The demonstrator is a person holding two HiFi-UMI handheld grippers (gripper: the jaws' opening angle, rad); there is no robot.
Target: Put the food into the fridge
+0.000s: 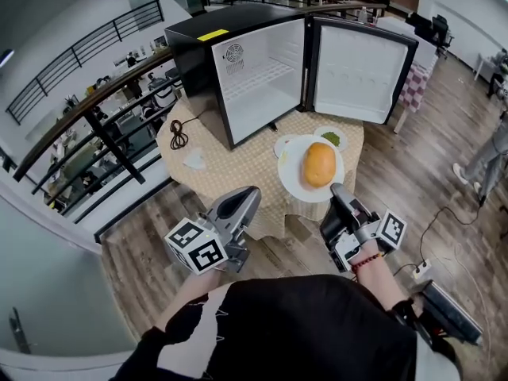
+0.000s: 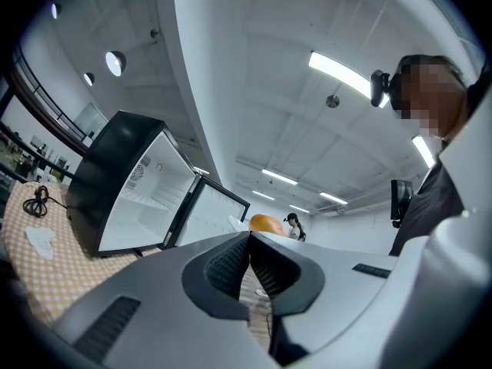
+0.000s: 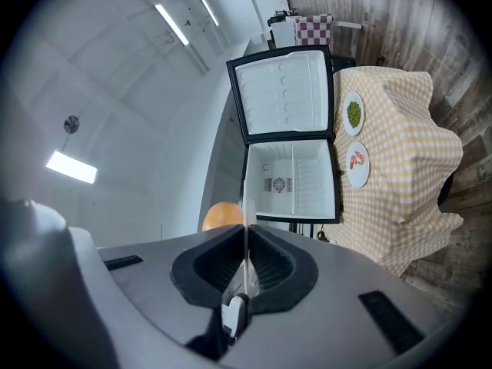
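A black mini fridge (image 1: pixel 262 78) stands on the checkered table with its door swung wide open and its white inside bare. My right gripper (image 1: pixel 337 190) is shut on the near rim of a large white plate (image 1: pixel 295 182) that carries an orange-brown bun (image 1: pixel 319 165), over the table's front part. In the right gripper view the plate's thin edge (image 3: pixel 247 221) runs between the pads, with the bun (image 3: pixel 223 215) just left of it. My left gripper (image 1: pixel 252 193) hangs shut and empty, near the table's front edge, left of the plate. The left gripper view looks up past the fridge (image 2: pixel 146 191).
A small plate of green food (image 1: pixel 331 139) and a second small plate (image 1: pixel 282 144) lie in front of the fridge, behind the big plate. A black cable (image 1: pixel 178 133) and a white napkin (image 1: pixel 193 161) lie on the table's left. A railing runs along the left.
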